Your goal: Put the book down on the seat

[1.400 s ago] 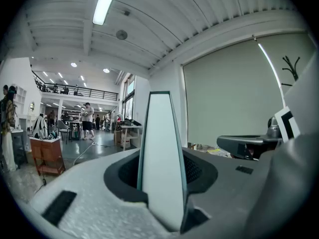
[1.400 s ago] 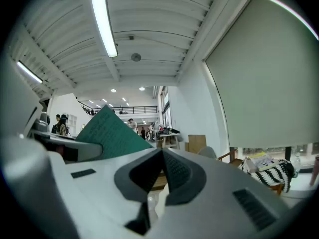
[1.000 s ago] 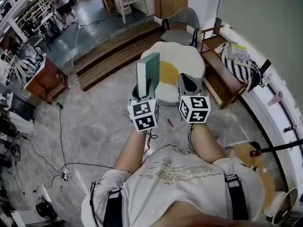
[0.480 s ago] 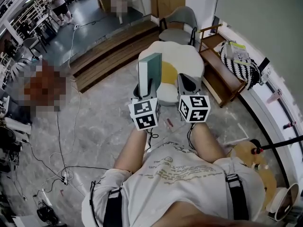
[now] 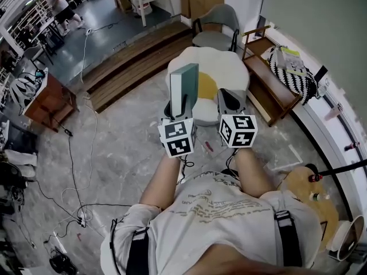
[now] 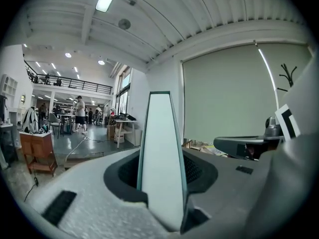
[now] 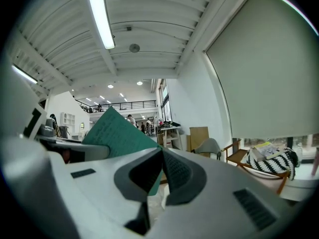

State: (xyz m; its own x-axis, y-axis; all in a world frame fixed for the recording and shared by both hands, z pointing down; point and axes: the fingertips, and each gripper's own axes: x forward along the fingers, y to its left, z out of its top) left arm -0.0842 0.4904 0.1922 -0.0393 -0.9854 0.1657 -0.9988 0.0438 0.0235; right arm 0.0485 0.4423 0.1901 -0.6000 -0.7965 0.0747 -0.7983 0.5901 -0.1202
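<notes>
A thin green book (image 5: 184, 87) stands upright on edge in my left gripper (image 5: 176, 105), whose jaws are shut on its lower part. In the left gripper view the book's pale fore-edge (image 6: 160, 143) fills the gap between the jaws of that gripper (image 6: 160, 166). My right gripper (image 5: 229, 101) is level beside it on the right, shut, with nothing between its tips. The right gripper view shows its pads meeting (image 7: 162, 152) and the book's green cover (image 7: 117, 133) to the left. The seat (image 5: 229, 67) is a white, flower-shaped cushion with a yellow middle, just beyond and below both grippers.
A grey chair (image 5: 215, 27) stands behind the seat. A wooden bench (image 5: 269, 93) on the right carries a striped bag (image 5: 292, 76). Wooden steps (image 5: 132, 62) lie to the left, cables (image 5: 74, 171) cross the floor, and a round wooden table (image 5: 312, 193) is at the near right.
Both grippers, the left still holding the book, have moved forward toward the seat and slightly down. The seat now lies closer beneath them.
</notes>
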